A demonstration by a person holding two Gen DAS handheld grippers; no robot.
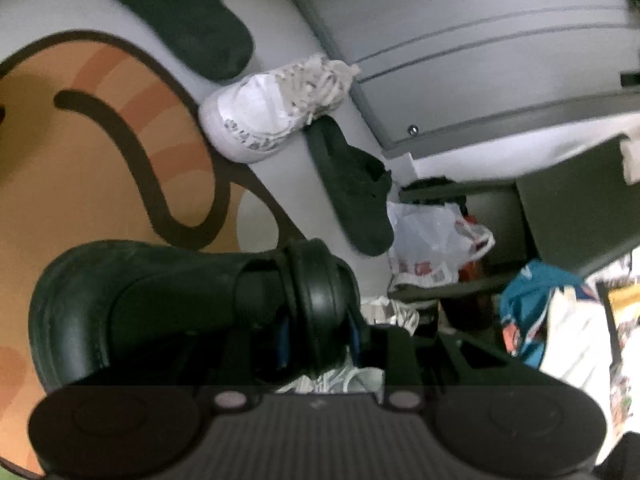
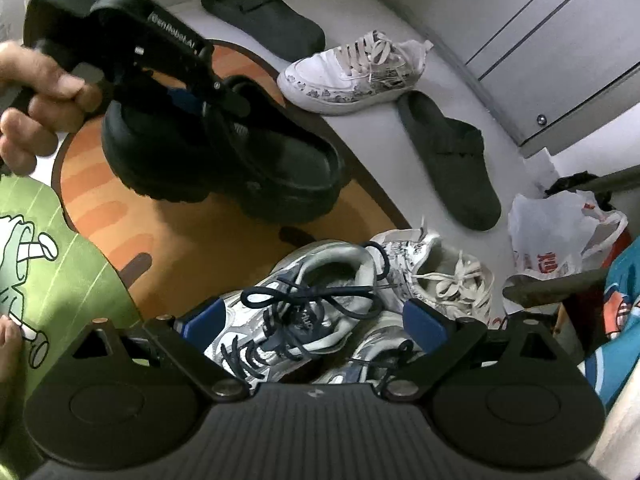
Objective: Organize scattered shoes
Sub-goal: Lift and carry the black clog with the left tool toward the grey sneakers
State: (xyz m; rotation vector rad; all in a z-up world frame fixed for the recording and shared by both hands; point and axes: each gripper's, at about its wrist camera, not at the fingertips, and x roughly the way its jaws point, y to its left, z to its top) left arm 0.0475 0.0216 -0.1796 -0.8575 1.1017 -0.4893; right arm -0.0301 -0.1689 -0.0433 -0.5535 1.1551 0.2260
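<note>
My left gripper is shut on the heel collar of a black chunky shoe, which hangs above the orange rug. The right wrist view shows the same gripper in a person's hand, gripping that black shoe. My right gripper is open, its blue pads either side of a silver sneaker with navy laces. A second silver sneaker lies beside it. One white patterned sneaker sits by the cabinet, another near the silver pair. Two dark slippers lie on the pale floor.
A grey cabinet runs along the far right. A white plastic bag and teal fabric crowd the right side under a dark frame. A green cartoon mat lies at the left, next to the rug.
</note>
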